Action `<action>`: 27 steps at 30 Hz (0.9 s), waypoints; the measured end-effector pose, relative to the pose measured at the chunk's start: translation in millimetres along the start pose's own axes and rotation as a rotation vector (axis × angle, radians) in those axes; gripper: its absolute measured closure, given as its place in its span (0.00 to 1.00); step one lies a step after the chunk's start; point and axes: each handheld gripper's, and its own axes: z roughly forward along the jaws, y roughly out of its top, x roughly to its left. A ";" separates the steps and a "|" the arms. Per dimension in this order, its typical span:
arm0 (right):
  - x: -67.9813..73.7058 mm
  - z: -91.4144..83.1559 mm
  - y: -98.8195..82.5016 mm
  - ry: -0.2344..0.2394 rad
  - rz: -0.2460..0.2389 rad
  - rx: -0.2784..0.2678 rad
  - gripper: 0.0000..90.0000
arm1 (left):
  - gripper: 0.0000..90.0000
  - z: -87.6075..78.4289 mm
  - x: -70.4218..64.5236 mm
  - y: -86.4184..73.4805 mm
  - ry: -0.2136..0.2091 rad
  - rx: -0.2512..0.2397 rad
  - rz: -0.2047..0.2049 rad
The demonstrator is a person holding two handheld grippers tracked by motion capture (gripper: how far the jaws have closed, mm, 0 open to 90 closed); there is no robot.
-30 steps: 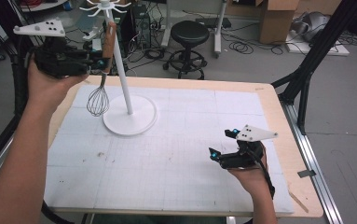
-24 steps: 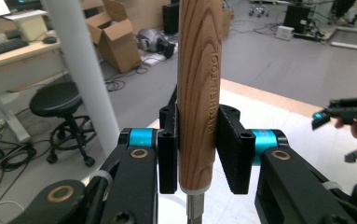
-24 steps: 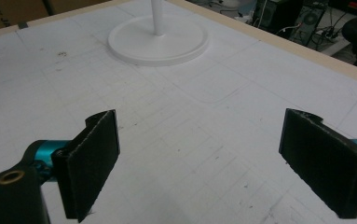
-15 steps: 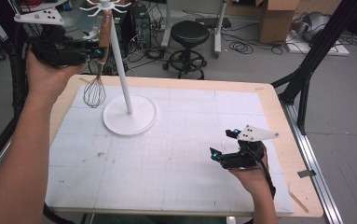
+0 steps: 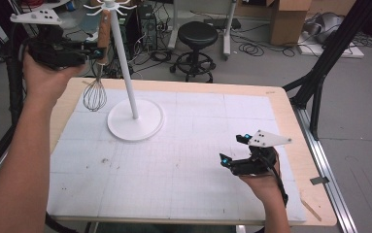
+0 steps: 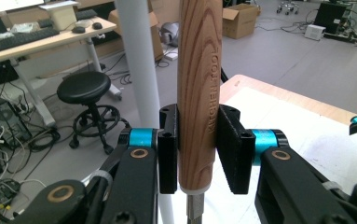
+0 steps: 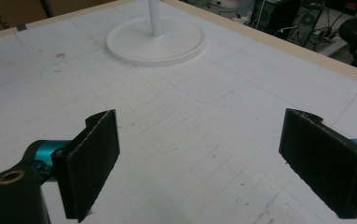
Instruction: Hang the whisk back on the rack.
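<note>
- The left gripper [image 5: 93, 52] is clamped on the wooden handle of the whisk [image 5: 95, 92], its jaws pressing both sides of the grip, as the left gripper view shows [image 6: 199, 154].
- The whisk hangs upright, wire head down, above the back left of the mat [image 5: 183, 194] and just beside the white pole of the stand [image 5: 135, 119].
- The handle's top sits near the hooks [image 5: 108, 7] at the pole's crown; I cannot tell whether it is on one.
- So the lift looks done; what is left, I'd judge, is catching the handle on a hook and letting go.
- The right gripper [image 5: 235, 150] rests low at the front right of the mat, jaws spread wide with nothing between them [image 7: 199, 154].
- It looks idle, well apart from the stand's base [image 7: 156, 44].
</note>
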 end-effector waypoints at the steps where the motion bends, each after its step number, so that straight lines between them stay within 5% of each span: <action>1: 0.7 0.3 0.1 0.003 0.003 0.003 0.12 | 0.79 0.4 1.3 -2.1 -0.003 0.001 -0.009; 10: 0.6 0.9 -0.1 0.001 0.006 0.005 0.12 | 0.79 8.0 7.1 -9.6 -0.033 -0.034 -0.047; 22: -0.7 -0.3 -0.7 0.000 0.005 0.002 0.12 | 0.77 14.0 6.6 -8.8 -0.056 -0.014 -0.067; 27: -0.3 -0.4 -0.5 0.000 0.006 0.003 0.12 | 0.60 10.9 5.0 -9.0 -0.040 -0.008 -0.047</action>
